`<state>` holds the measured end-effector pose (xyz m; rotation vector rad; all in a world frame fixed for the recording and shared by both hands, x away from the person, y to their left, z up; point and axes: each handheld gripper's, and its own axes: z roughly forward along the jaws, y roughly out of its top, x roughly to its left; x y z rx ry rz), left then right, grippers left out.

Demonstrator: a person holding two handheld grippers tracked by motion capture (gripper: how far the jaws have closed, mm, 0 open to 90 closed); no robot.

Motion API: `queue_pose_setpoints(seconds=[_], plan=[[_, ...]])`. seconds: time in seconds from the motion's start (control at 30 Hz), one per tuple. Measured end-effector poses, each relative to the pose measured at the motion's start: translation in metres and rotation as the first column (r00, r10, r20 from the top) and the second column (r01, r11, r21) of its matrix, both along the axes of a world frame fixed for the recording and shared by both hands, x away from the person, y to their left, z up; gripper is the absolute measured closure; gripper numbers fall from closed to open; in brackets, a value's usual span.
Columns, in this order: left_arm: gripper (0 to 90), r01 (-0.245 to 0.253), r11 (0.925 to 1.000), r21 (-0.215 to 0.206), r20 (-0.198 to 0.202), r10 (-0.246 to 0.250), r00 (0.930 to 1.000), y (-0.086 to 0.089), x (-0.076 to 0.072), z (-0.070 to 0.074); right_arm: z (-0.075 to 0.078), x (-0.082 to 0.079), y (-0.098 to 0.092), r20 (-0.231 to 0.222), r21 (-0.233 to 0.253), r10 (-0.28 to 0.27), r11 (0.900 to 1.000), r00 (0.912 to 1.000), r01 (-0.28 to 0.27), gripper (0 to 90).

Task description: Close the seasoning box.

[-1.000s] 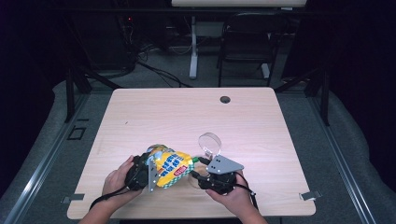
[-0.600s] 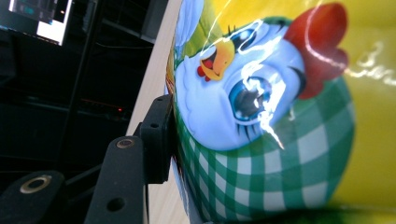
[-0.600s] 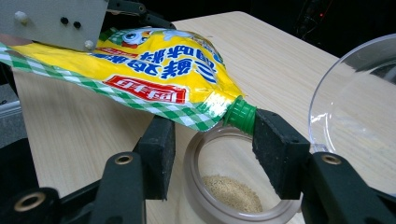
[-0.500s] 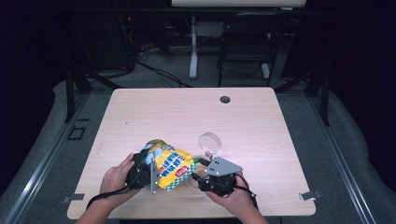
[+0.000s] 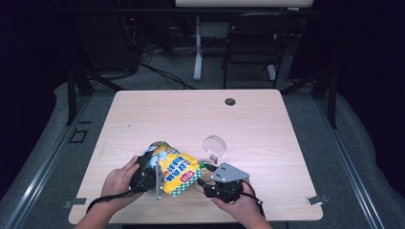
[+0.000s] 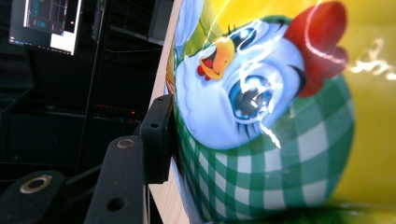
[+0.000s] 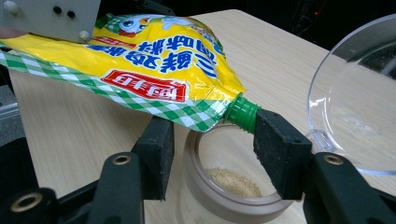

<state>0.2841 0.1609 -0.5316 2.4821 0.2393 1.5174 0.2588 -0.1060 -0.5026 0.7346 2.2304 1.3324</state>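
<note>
Two grippers were at work near the front edge of the table (image 5: pixel 143 109), and both were mine. My left gripper (image 5: pixel 145 174) held the seasoning pouch (image 5: pixel 177 171) by its bottom end; in the left gripper view one black pad (image 6: pixel 159 137) pressed flat on the checked film, the other was hidden behind the pouch, so I judged the jaws clamped narrow on it. The pouch lay tilted, its green spout (image 7: pixel 243 113) pointing down toward the small jar (image 7: pixel 224 186).

My right gripper (image 7: pixel 212 140) stood with its jaws wide apart, one on each side of the jar's mouth. One pad (image 7: pixel 278 154) sat just beside the spout; whether it touched I could not tell. The right jaws gripped nothing.

The jar stood just inside the front edge, toward the right corner, with a thin layer of pale granules (image 7: pixel 233 181) at its bottom. A clear lid (image 5: pixel 215 145) lay just behind it.

Risks, as judged:
- The spout hung over the jar's rim rather than its centre; any further tilt could throw granules onto the table.
- The film was glossy; a slack grip could let the pouch slip.
- The right pads could knock the unheld jar.
</note>
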Motion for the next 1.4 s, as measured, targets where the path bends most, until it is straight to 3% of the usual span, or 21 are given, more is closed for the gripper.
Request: queue_pose_setpoints(seconds=[0.83, 1.27, 1.4], plan=[[53.7, -0.018, 0.9987, 0.048, 0.01, 0.017, 0.9998, -0.002, 0.001, 0.006, 0.002, -0.009, 0.0, 0.04, -0.01, -0.019, 1.0, 0.999, 0.019, 47.6], [53.7, -0.006, 0.9954, 0.095, 0.015, 0.004, 0.9999, -0.009, -0.003, 0.011, -0.001, -0.01, 0.011, 0.049, -0.042, 0.007, 0.999, 0.9988, -0.004, 47.3], [53.7, -0.008, 0.9953, 0.096, 0.005, 0.007, 1.0, -0.008, -0.002, 0.009, -0.002, -0.009, 0.017, 0.071, -0.067, 0.005, 0.998, 0.9975, 0.0, 46.9]])
